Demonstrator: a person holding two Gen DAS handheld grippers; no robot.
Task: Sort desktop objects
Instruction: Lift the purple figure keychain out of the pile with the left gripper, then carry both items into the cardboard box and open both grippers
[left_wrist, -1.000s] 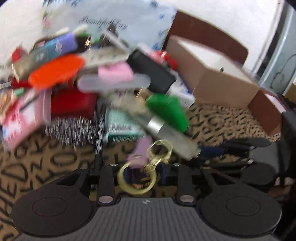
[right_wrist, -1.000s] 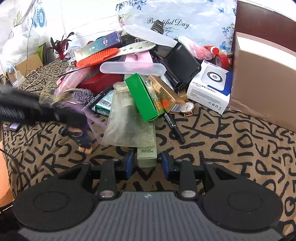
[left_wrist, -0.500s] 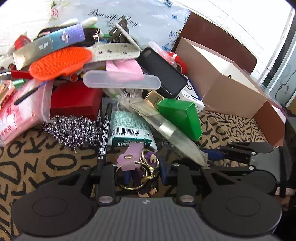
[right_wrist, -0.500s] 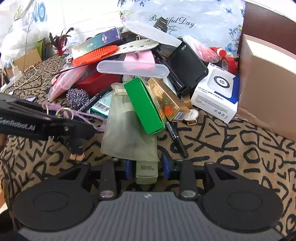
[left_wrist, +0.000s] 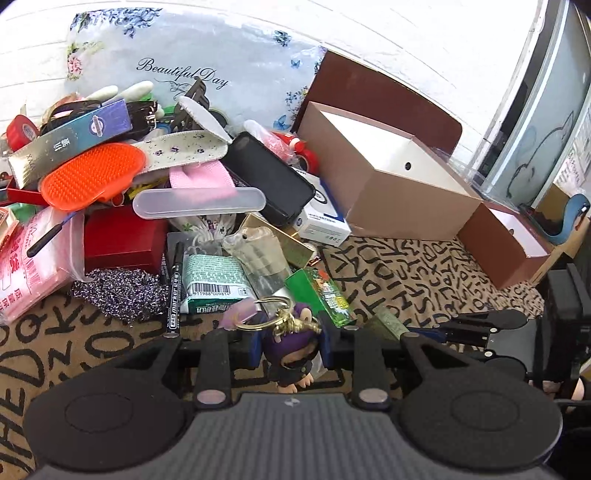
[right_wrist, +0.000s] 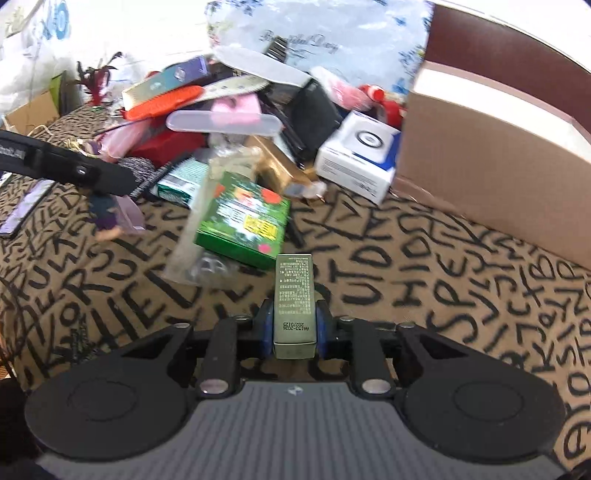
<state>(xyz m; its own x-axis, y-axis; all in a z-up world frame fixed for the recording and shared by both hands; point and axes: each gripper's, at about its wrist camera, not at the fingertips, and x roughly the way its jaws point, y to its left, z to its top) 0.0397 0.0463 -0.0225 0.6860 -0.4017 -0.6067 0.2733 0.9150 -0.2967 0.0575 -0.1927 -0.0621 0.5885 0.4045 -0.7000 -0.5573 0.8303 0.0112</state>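
Fingers of the right gripper (right_wrist: 294, 328) are clamped on both long sides of an olive box (right_wrist: 294, 302), which sticks forward between them, lifted clear of the lettered cloth (right_wrist: 461, 266). Beyond its tip lie a green box (right_wrist: 245, 218) and a clear pouch (right_wrist: 207, 206) at the near edge of the pile.

Over on the left gripper (left_wrist: 288, 343), the jaws are clenched on a purple doll keychain (left_wrist: 293, 363); its gold ring (left_wrist: 271, 314) stands above the fingers and its feet hang below. Just ahead sit a marker (left_wrist: 173, 291), a mint pack (left_wrist: 214, 280) and a silver scourer (left_wrist: 118, 291).

Judging by this, the step in hand is carrying: 2 items are picked and neither is yet placed. A tan box (left_wrist: 391, 184), open on top, stands right of the pile, with a brown tray (left_wrist: 506, 243) beyond it; either could be the bin, though the task does not say which item goes where.

Next, each gripper likely needs to travel right, rise over a box wall, and only then open. Crossing arms is a risk, since the left one must pass the right.
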